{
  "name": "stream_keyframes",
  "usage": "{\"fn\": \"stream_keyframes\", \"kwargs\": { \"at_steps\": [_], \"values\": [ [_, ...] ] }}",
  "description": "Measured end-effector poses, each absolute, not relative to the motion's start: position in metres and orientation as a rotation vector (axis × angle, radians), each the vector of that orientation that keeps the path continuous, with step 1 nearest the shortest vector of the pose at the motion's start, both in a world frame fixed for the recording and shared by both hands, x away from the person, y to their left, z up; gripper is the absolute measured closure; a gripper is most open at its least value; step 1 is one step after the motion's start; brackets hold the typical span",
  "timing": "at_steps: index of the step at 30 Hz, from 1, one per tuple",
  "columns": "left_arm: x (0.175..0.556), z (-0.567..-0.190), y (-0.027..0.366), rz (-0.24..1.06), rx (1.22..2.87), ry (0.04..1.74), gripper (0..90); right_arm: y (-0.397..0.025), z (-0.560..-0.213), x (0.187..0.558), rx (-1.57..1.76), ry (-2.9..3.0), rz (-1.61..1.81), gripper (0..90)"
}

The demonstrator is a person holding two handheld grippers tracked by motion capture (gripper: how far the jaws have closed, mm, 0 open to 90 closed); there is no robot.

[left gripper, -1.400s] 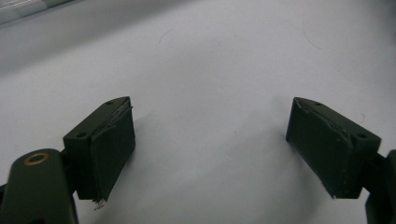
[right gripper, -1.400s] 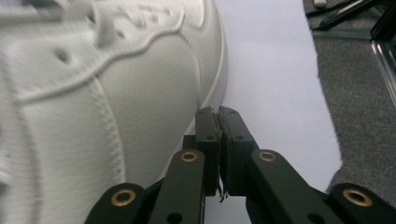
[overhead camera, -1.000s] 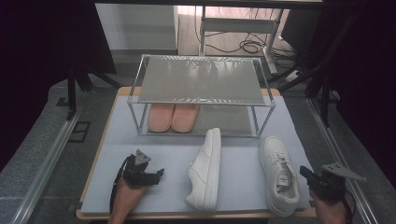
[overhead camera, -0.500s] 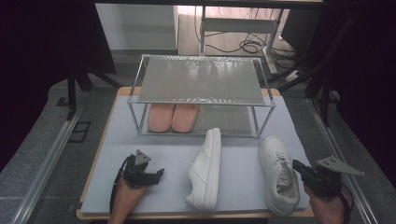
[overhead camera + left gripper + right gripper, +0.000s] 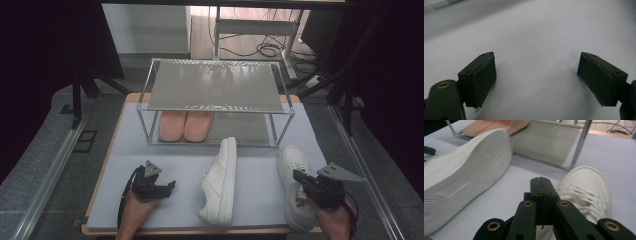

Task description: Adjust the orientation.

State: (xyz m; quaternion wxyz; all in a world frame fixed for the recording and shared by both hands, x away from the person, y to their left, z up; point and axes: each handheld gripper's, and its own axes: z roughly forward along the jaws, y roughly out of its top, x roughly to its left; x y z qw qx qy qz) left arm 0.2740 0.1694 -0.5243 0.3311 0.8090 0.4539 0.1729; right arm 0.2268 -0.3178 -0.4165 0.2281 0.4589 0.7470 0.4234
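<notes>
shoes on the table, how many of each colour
white sneakers: 2, one lying on its side, one upright under the right hand-held gripper
pink slippers: 2, side by side on the lower shelf of the rack
total: 4

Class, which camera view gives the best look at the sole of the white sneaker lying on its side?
The right gripper view: the sneaker's sole faces the camera, with its ringed tread clear. The high view shows that sneaker from above, sole edge-on. The left gripper view looks at bare table.
</notes>
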Motion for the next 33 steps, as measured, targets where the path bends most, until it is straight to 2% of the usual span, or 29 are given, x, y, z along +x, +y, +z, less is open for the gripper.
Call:
{"fn": "stream_keyframes", "kwargs": {
  "at_steps": [16, 33],
  "values": [
    [0.274, -0.524, 0.169, 0.453, 2.111, 1.187, 15.5, -0.269, -0.415, 0.229, 1.181, 2.167, 1.219, 90.0],
    [0.274, -0.524, 0.169, 0.455, 2.116, 1.184, 15.7, -0.215, -0.431, 0.237, 1.074, 2.29, 1.254, 90.0]
  ]
}}
